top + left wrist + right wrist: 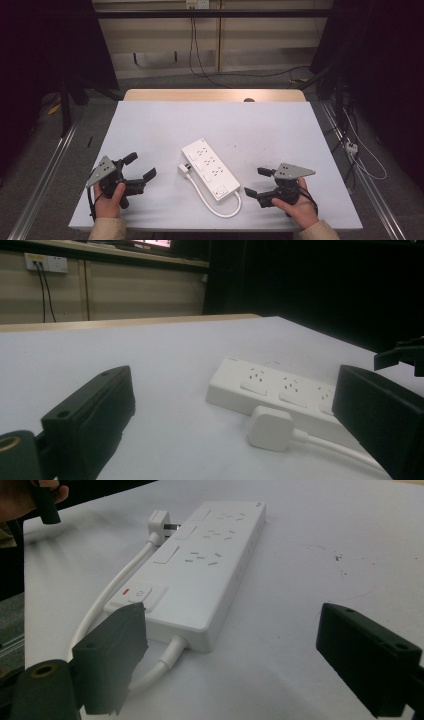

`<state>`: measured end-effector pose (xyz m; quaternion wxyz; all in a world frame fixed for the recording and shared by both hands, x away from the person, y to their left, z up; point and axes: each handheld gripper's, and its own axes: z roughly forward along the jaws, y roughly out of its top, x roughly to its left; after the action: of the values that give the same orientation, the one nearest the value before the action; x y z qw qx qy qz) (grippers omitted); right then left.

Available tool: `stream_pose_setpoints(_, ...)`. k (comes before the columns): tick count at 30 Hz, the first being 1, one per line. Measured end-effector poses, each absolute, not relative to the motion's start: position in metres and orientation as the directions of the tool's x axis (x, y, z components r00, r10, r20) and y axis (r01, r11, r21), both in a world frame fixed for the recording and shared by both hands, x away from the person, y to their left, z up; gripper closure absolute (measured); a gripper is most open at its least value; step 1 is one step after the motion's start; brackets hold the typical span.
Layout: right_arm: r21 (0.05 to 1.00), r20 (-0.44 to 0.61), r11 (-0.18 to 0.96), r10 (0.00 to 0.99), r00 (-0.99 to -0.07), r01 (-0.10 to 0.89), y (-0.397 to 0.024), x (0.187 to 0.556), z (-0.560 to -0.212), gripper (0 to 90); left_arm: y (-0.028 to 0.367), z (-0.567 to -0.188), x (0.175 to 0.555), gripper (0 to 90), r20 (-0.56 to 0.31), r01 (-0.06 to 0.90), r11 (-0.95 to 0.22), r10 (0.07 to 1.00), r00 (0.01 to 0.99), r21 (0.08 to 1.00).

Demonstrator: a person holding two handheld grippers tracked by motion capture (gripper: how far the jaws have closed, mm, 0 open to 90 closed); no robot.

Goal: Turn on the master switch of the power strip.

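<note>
Power strip [210,170] flat on tabletop [280,130]: rigid, light, smooth; best gripped across narrow sides. Plug [184,169] beside it, cord [210,202] flexible. Left tongs [140,167], right tongs [255,182] apart, empty.

White power strip [210,170], white plug [184,169], red mark by switch; pale grey table [280,135]; black jaws.

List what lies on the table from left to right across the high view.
left gripper → plug → power strip → right gripper
</note>
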<state>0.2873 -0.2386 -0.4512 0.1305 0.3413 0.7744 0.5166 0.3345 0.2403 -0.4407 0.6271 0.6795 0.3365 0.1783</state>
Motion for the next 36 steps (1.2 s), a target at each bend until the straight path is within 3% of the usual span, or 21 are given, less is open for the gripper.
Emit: stream_pose_setpoints(36,0.887,0.135,0.23,0.7,-0.701,0.4,-0.265,0.282,-0.453,13.1,0.24,-0.44,0.334,3.2,-0.18,0.233,0.015,0.682,0.709,0.972)
